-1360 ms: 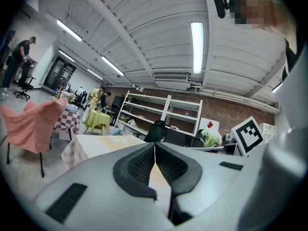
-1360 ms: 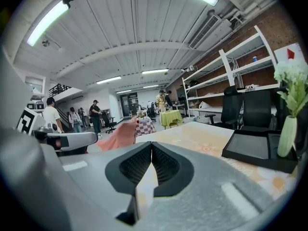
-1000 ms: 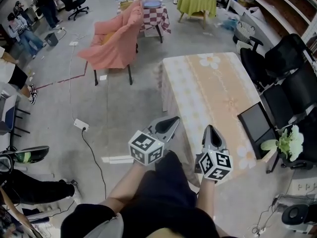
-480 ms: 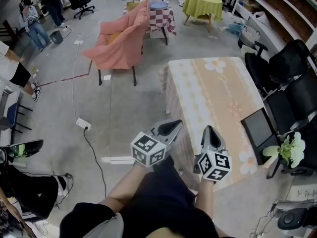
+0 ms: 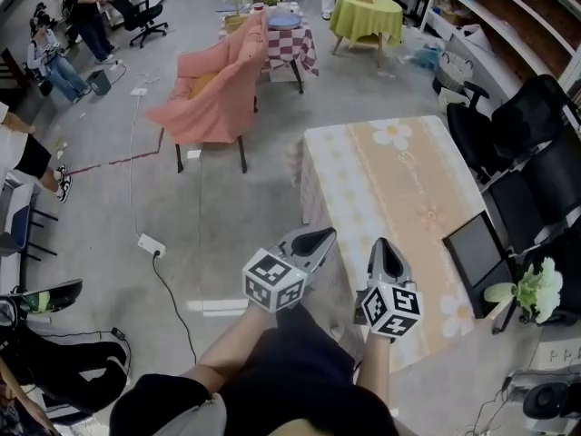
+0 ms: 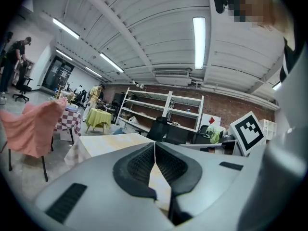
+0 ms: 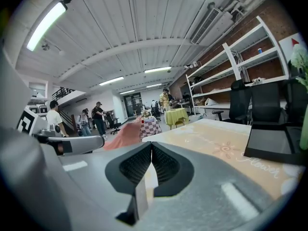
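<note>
Head view: L gripper (image 5: 320,238) & R gripper (image 5: 382,249) side by side, table (image 5: 399,184) just ahead of both.
Left gripper view: jaws pressed together, nothing btwn.
Right gripper view: jaws closed too, empty; table ahead-right.

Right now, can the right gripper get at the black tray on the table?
Probably yes: only bare table lies between the right gripper and the black tray. Its jaws are shut, though.
</note>
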### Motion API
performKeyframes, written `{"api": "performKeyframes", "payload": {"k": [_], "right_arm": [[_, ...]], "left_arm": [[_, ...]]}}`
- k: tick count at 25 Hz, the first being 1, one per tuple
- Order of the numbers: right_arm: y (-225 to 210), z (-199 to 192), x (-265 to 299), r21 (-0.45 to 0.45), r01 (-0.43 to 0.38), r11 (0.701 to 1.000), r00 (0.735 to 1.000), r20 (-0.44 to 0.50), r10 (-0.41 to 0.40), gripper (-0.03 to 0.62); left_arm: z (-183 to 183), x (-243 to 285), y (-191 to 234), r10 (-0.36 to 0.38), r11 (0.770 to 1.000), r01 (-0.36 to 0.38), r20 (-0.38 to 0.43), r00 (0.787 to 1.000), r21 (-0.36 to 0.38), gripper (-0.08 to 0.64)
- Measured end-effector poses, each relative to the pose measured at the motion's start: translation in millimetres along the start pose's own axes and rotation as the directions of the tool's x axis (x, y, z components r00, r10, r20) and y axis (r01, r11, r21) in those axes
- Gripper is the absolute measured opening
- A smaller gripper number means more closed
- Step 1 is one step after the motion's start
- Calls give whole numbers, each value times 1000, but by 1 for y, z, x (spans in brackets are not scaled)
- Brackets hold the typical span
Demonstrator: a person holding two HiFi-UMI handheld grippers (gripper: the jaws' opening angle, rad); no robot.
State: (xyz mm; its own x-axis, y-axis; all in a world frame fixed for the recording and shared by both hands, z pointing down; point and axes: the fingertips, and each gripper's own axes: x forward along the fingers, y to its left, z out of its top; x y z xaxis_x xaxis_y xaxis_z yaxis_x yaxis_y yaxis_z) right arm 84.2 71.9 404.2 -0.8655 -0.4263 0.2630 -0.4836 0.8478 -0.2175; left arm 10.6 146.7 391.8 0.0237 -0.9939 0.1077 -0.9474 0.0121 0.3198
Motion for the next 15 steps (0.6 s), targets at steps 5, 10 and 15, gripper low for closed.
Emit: {"api": "performKeyframes", "payload": {"k": [5,10,15], "right_arm": [[-3,12,30,-3,6,1000,1000,7,-6,5],[-2,25,65,-14,-7,1000,1000,4,7,5],[-5,42,100,-17,-6,1000,1000,12,6,5]], "left_arm": [[10,18,20,-15,1000,15,0,1000,5,12],[26,34,49,-5,1000,5,7,1000,3,12],[48,55,81,6,1000,-6,24,1000,1,12]]}}
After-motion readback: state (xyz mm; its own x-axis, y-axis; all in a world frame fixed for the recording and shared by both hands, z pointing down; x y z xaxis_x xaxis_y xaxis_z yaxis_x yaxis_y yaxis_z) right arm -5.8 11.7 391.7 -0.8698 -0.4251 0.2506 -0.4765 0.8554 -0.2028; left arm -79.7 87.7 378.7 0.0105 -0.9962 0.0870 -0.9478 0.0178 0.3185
